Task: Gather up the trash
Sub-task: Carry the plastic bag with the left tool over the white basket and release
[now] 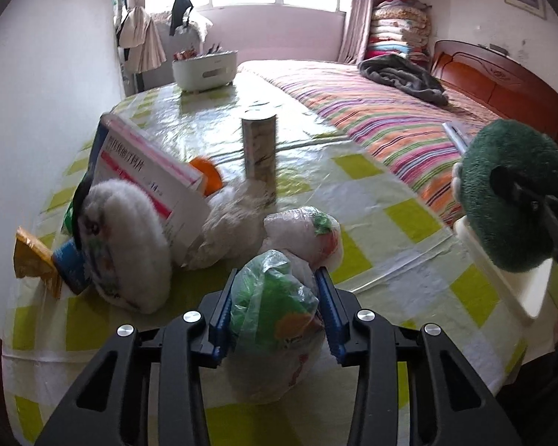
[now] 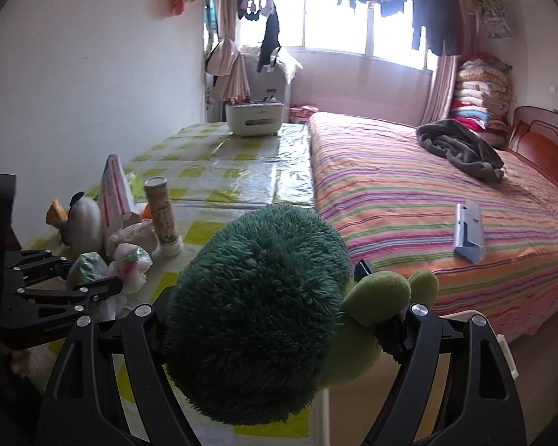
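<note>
Clutter sat at the left end of the checked tablecloth [image 1: 409, 219]: a gold wrapper [image 1: 33, 260], a white plush toy [image 1: 130, 245], a tilted medicine box [image 1: 148, 171], a crumpled white bag [image 1: 227, 223] and an upright tube can [image 1: 259, 152]. Nearer the middle, the left gripper [image 1: 275, 312] was clamped on a crumpled green-printed plastic bag [image 1: 275, 319] resting on the cloth, a second wadded bag [image 1: 305, 234] just behind it. Further right, the right gripper [image 2: 275, 319] squeezed a green plush toy [image 2: 256, 312] above a white bin [image 1: 517, 282] at the table's edge. Judging by this, the pickup step was under way; next, the left bag needed lifting and carrying rightward to the bin.
</note>
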`<state>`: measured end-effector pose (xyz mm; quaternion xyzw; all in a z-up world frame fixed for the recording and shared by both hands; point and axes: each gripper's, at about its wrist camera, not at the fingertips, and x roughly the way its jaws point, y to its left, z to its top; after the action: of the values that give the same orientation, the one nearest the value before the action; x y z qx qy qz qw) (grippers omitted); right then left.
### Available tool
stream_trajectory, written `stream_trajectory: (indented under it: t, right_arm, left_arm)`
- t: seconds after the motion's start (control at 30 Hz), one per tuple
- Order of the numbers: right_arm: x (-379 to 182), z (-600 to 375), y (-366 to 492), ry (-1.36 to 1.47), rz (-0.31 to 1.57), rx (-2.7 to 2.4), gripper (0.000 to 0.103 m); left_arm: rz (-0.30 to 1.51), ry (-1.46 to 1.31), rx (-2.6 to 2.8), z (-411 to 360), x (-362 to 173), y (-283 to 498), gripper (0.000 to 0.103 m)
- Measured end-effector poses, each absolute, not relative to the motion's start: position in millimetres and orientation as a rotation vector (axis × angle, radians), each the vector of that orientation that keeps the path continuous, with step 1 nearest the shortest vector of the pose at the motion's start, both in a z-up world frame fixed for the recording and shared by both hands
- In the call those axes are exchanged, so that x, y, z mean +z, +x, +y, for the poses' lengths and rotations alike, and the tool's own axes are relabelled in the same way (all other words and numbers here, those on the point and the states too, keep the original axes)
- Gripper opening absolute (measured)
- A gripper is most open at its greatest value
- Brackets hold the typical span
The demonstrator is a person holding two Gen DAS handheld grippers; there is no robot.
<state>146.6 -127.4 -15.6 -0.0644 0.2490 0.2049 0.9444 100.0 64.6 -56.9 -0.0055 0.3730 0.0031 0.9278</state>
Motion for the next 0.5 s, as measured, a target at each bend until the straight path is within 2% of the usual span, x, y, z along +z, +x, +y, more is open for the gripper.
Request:
stream_trajectory:
  t: [0.5]
  right_arm:
    - [-6.4, -173.3, 150.9, -0.067, 0.466, 0.314, 0.079]
  left_arm:
    - [0.669, 0.068, -0.132, -10.8, -13.7, 120.8, 0.039]
